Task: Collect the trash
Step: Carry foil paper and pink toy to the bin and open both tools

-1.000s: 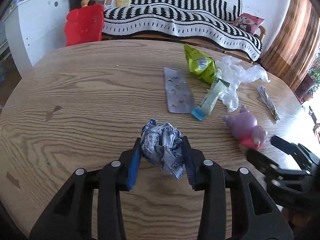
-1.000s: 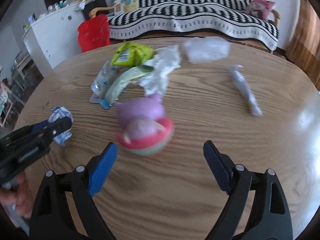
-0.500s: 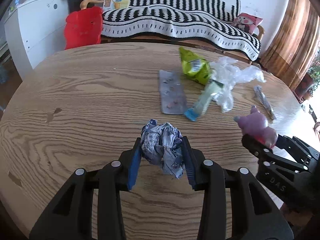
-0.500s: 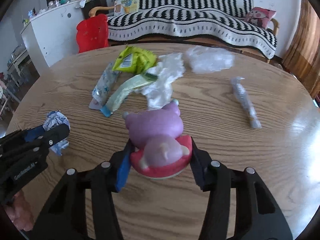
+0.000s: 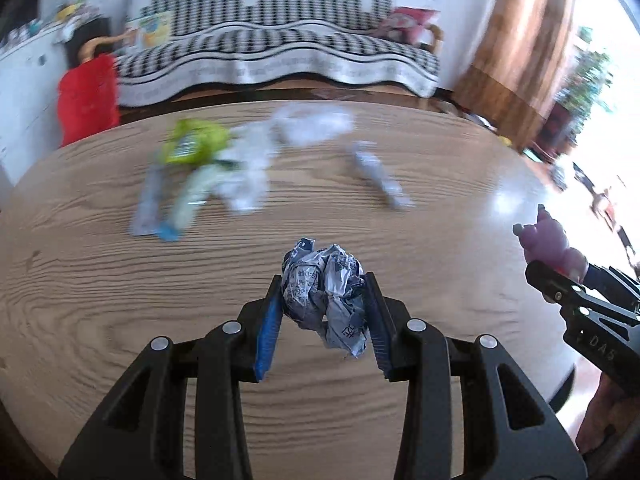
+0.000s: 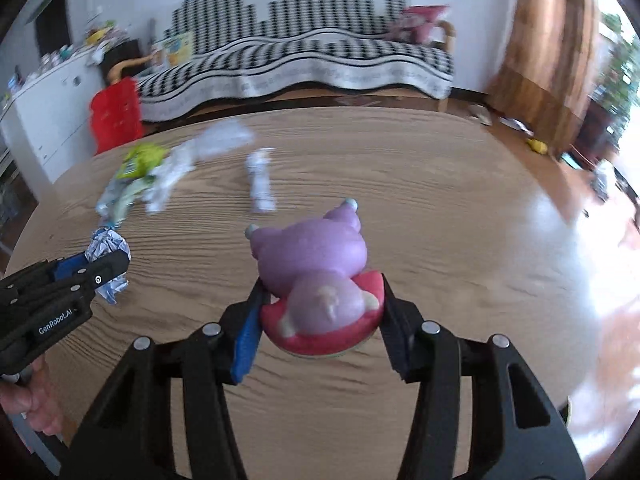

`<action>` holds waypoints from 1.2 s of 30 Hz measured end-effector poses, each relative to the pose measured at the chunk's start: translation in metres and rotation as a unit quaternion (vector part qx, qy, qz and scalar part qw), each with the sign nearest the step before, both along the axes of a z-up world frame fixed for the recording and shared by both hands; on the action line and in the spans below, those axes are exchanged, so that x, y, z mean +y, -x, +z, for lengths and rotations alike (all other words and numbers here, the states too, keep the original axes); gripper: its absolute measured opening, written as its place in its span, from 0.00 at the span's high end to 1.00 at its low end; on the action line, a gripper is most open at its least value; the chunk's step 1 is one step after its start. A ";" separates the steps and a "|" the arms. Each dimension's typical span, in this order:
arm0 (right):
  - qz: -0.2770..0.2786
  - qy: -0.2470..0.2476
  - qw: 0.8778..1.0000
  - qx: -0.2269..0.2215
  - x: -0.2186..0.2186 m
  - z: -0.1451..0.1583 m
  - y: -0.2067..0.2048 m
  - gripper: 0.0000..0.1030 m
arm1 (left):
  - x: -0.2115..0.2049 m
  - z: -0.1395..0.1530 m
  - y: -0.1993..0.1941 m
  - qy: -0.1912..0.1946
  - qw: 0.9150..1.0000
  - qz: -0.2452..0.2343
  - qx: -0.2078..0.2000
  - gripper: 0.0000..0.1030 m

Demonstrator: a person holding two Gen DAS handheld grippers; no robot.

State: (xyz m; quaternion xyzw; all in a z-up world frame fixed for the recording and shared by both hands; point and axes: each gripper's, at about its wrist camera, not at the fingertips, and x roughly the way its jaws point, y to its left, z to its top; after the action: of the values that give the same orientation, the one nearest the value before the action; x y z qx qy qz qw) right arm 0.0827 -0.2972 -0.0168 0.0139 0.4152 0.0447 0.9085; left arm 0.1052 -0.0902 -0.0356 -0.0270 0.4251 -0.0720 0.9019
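Trash: your left gripper [image 5: 324, 312] clamps one paper ball [image 5: 325, 296]; your right gripper [image 6: 320, 320] clamps one pig toy [image 6: 316, 276], its rump shown only in the right view.

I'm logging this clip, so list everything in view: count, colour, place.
crumpled paper ball: 1, white-blue, in the left gripper
pig toy: 1, purple on a red base, in the right gripper
snack bag: 1, green, far left of the table
plastic wrap: 1 heap, clear white, far centre
twisted wrapper: 1, silvery, right of the heap
table: 1, wood
red bin: 1, beyond the table
sofa cover: 1, black and white, background
left gripper: 1, black
right gripper: 1, black
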 end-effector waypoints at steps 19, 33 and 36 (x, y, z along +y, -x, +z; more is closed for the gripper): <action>-0.237 -0.033 0.971 0.023 -0.294 -0.019 0.141 0.50 | -0.292 -0.017 0.081 0.024 0.963 -0.269 -0.007 0.62; -0.300 -0.071 0.944 0.114 -0.372 -0.075 0.193 0.49 | -0.384 -0.053 0.107 0.020 0.936 -0.350 0.014 0.62; -0.301 -0.073 0.943 0.122 -0.375 -0.078 0.193 0.49 | -0.392 -0.056 0.105 0.019 0.935 -0.355 0.018 0.62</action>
State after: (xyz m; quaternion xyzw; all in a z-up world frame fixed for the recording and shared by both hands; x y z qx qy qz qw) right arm -0.1107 -0.6717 -0.0945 0.2099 0.4948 -0.2030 0.8185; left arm 0.0003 -0.4822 -0.0917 0.1076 0.4218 -0.3946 0.8092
